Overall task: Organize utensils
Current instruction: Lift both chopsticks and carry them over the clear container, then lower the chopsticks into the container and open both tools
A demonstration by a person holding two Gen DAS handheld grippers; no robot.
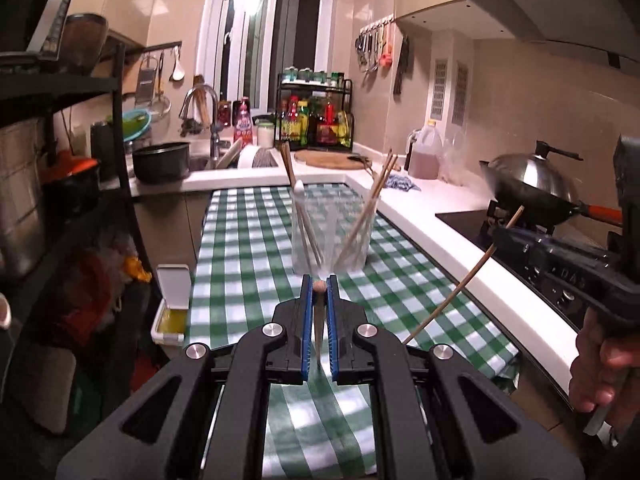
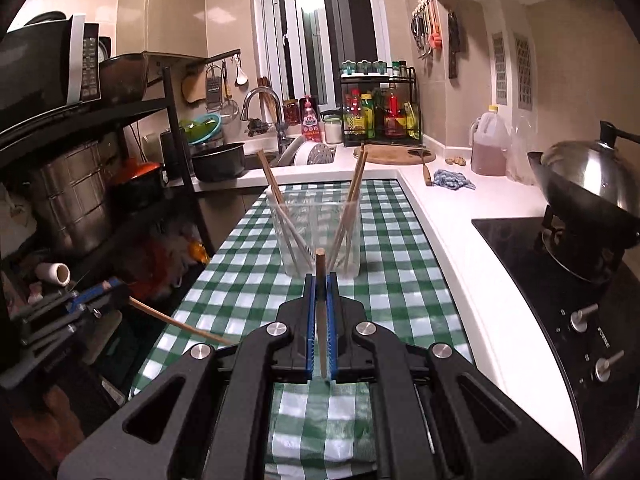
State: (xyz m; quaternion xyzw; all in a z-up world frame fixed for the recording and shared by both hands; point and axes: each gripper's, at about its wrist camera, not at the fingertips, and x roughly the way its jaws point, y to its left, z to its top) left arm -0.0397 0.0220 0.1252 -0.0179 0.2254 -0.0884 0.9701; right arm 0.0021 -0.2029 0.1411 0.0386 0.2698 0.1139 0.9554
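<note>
Each gripper holds one wooden chopstick. The left gripper [image 1: 320,286] has its blue-padded jaws closed on a brown chopstick [image 1: 319,320] whose blunt end sits flush with the jaw tips; the same stick shows in the right wrist view as a thin shaft angling down over the cloth [image 2: 180,322]. The right gripper [image 2: 320,280] has its jaws closed on a darker chopstick [image 2: 320,268] whose blunt end projects above the jaw tips. Ahead of both grippers stands a clear plastic cup [image 1: 332,232], upright on the counter [image 1: 420,216], holding several chopsticks: one group leans left [image 2: 276,192], another leans right [image 2: 354,188]. A green-and-white checked cloth [image 2: 384,248] covers the counter under the cup. The room is a narrow kitchen with a faucet [image 2: 260,100] and sink at the far end, a black spice rack [image 2: 380,108], a round cutting board [image 2: 392,155], and a lidded wok [image 2: 588,184] on the black stove at right.
</note>
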